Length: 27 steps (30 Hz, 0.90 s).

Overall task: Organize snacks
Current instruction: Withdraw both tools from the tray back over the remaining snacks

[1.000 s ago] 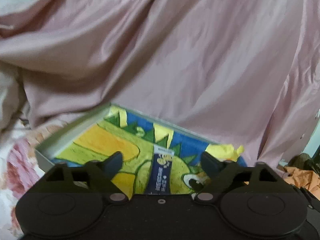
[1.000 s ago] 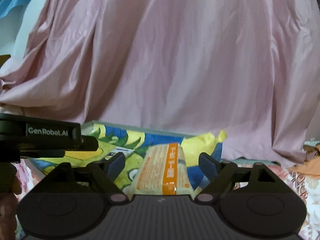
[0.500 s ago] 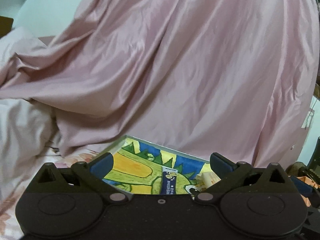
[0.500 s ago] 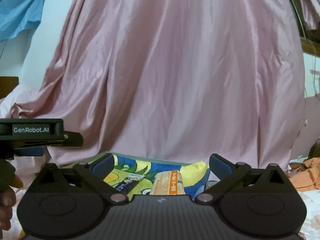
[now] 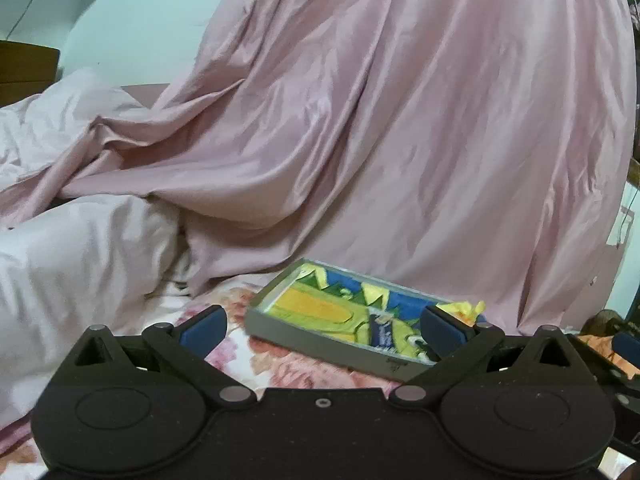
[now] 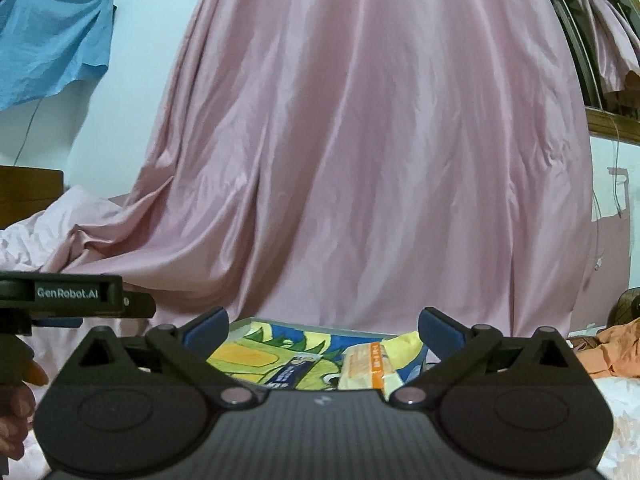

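Observation:
A shallow grey tray (image 5: pixel 320 338) with a yellow, green and blue cartoon lining lies on the flowered bedsheet; it also shows in the right wrist view (image 6: pixel 240 330). In it lie a dark blue snack bar (image 5: pixel 382 334) (image 6: pixel 290 372), an orange-and-cream snack packet (image 6: pixel 364 366) and a yellow wrapper (image 5: pixel 466 307) (image 6: pixel 406 342). My left gripper (image 5: pixel 322 326) is open and empty, pulled back from the tray's near edge. My right gripper (image 6: pixel 322 328) is open and empty, above the tray's near side.
A large pink satin drape (image 5: pixel 400 120) hangs behind the tray. Crumpled pale bedding (image 5: pixel 72 248) lies at the left. An orange cloth (image 6: pixel 612 348) lies at the right. The left gripper's body (image 6: pixel 72 294) shows at the left of the right wrist view.
Both grippers have drawn back and up from the tray, which now looks smaller and lower. The snack bar and the orange packet stay in the tray. Both jaws stand wider.

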Tool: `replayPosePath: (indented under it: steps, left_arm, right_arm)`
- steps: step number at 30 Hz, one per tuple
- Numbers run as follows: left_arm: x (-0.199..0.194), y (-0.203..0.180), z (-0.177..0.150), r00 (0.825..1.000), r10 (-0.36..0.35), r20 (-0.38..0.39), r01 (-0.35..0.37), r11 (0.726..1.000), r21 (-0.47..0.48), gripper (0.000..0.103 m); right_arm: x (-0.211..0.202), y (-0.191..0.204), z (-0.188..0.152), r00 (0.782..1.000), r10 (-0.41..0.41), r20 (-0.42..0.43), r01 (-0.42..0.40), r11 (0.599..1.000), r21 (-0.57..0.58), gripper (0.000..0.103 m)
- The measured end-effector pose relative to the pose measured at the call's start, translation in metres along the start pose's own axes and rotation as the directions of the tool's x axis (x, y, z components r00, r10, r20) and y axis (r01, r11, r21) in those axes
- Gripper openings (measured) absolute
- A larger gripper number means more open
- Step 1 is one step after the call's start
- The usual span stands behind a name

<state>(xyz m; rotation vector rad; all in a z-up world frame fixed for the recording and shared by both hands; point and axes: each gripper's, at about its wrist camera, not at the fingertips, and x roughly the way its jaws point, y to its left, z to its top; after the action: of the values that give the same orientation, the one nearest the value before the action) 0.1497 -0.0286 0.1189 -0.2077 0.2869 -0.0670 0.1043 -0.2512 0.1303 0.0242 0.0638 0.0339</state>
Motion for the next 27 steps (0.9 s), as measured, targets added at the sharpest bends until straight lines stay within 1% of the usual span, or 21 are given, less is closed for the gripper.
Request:
replayPosePath:
  steps: [8, 12, 15, 20, 27]
  left_arm:
    - [-0.033, 0.028, -0.023, 0.999, 0.039, -0.023, -0.039, 0.999, 0.009, 0.102]
    - [-0.047, 0.041, -0.036, 0.997, 0.055, -0.047, -0.055, 0.998, 0.012, 0.102]
    - [-0.054, 0.053, -0.048, 0.995, 0.068, -0.072, -0.067, 0.998, 0.013, 0.102]
    - [-0.063, 0.07, -0.068, 0.988, 0.089, -0.128, -0.089, 0.996, 0.005, 0.102]
    - [-0.07, 0.087, -0.099, 0.973, 0.101, -0.209, -0.102, 0.995, 0.004, 0.102]
  right_arm:
    - [-0.034, 0.022, -0.017, 0.999, 0.021, -0.036, -0.022, 1.0, -0.012, 0.103]
    - [-0.046, 0.032, -0.029, 0.997, 0.032, -0.074, -0.034, 0.999, -0.015, 0.103]
    - [-0.053, 0.038, -0.041, 0.992, 0.045, -0.117, -0.047, 0.999, -0.015, 0.103]
    - [-0.062, 0.048, -0.063, 0.977, 0.068, -0.202, -0.075, 0.997, -0.023, 0.103]
    - [-0.062, 0.061, -0.085, 0.943, 0.097, -0.318, -0.113, 0.993, -0.034, 0.103]
